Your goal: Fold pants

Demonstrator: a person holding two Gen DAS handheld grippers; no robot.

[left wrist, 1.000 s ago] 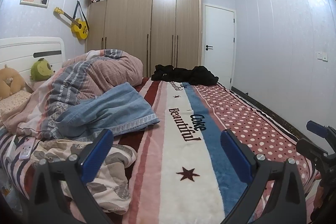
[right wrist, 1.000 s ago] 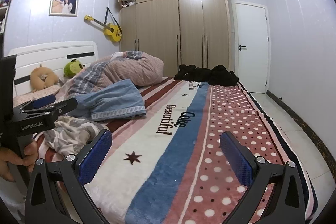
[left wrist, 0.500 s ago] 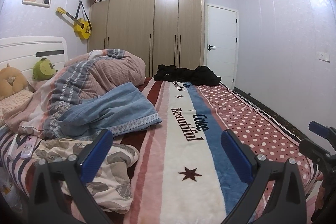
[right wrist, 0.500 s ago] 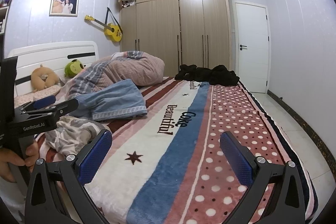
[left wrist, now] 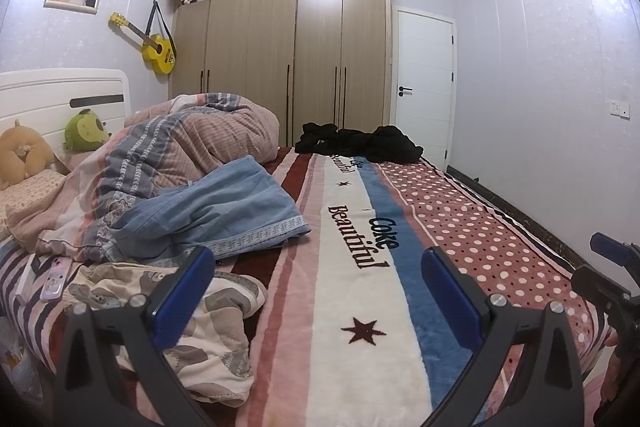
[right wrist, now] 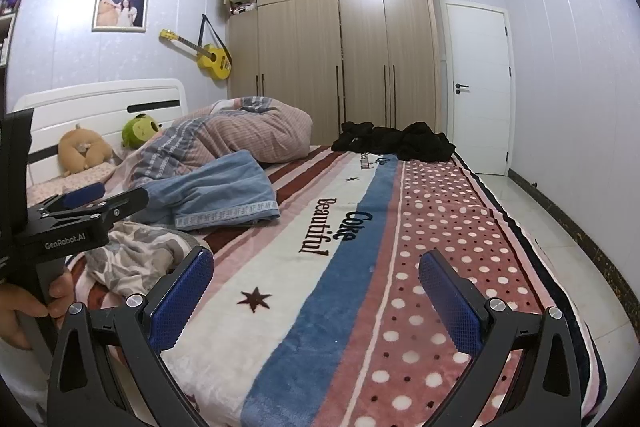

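The black pants [left wrist: 362, 143] lie in a crumpled, unfolded heap at the far end of the striped blanket [left wrist: 348, 267], just in front of the wardrobe [left wrist: 296, 43]. The fabric is dark all over, bunched into two lumps joined by a lower, flatter stretch, and its near edge covers part of the lettering on the blanket's white band. From the right wrist view the same heap [right wrist: 396, 141] spreads across the blanket's white, blue and dotted bands, beside the wardrobe and left of the white door [right wrist: 478, 87].

The left gripper [left wrist: 318, 291] hovers over the near end of the blanket, well apart from the pants, its blue-padded fingers spread wide with nothing between them. The right gripper [right wrist: 316, 291] is likewise released, fingers wide and bare, above the same near end.

A light blue denim garment [left wrist: 224, 207] rests against the rumpled duvet [left wrist: 192, 139], between the grippers and the pants, nearer the headboard [left wrist: 60, 95].
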